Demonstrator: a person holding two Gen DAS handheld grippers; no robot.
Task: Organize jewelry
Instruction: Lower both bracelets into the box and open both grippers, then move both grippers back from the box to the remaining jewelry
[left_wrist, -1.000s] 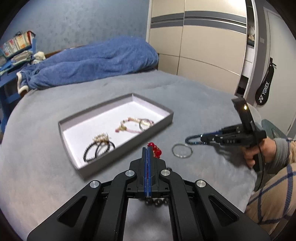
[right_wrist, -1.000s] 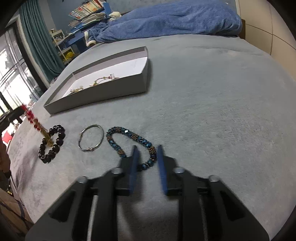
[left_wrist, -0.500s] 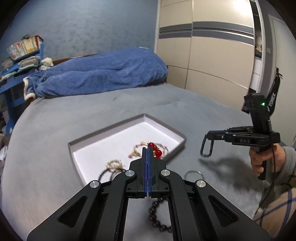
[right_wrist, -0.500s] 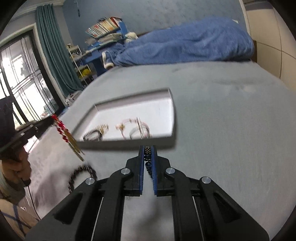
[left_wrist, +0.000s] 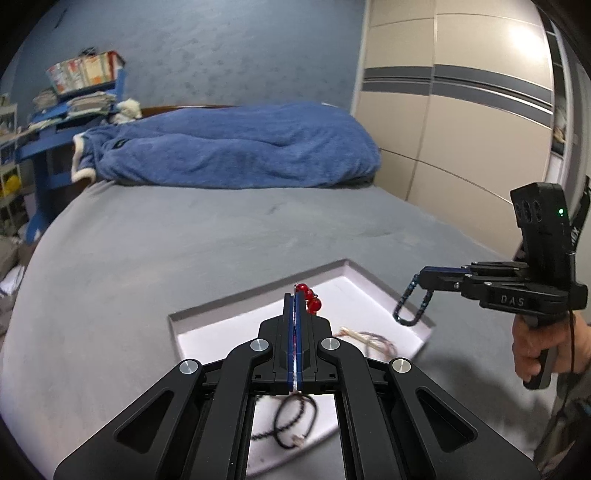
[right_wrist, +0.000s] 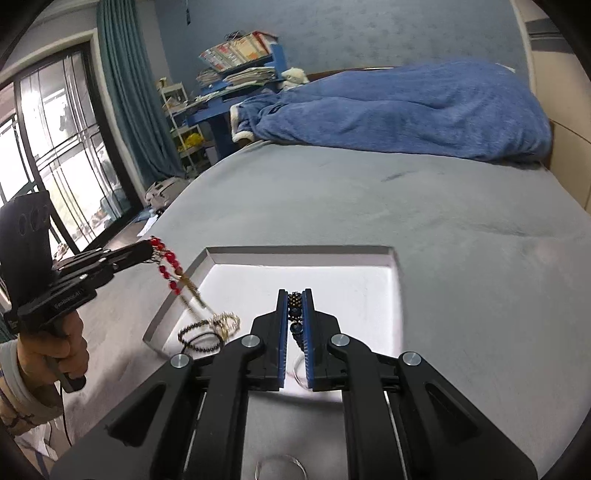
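Note:
My left gripper (left_wrist: 295, 295) is shut on a red bead bracelet (left_wrist: 309, 295) with a gold tassel and holds it in the air over the grey tray (left_wrist: 258, 295); from the right wrist view it (right_wrist: 149, 247) hangs over the tray's left edge (right_wrist: 177, 291). My right gripper (right_wrist: 294, 291) is shut on a dark blue bead bracelet (right_wrist: 294, 314), which dangles as a loop (left_wrist: 412, 306) above the tray's right side. Black bead bracelets (right_wrist: 201, 338) and a pink-gold one (left_wrist: 365, 338) lie in the tray.
The tray sits on a grey bed. A silver bangle (right_wrist: 282, 467) lies on the bed below my right gripper. A blue blanket (left_wrist: 229, 147) is heaped at the far end. A wardrobe (left_wrist: 461, 110) stands to the right, a window (right_wrist: 55, 147) to the left.
Both grippers rose from the bed with their bracelets and moved forward over the tray. My right gripper closed on the blue bracelet a second ago.

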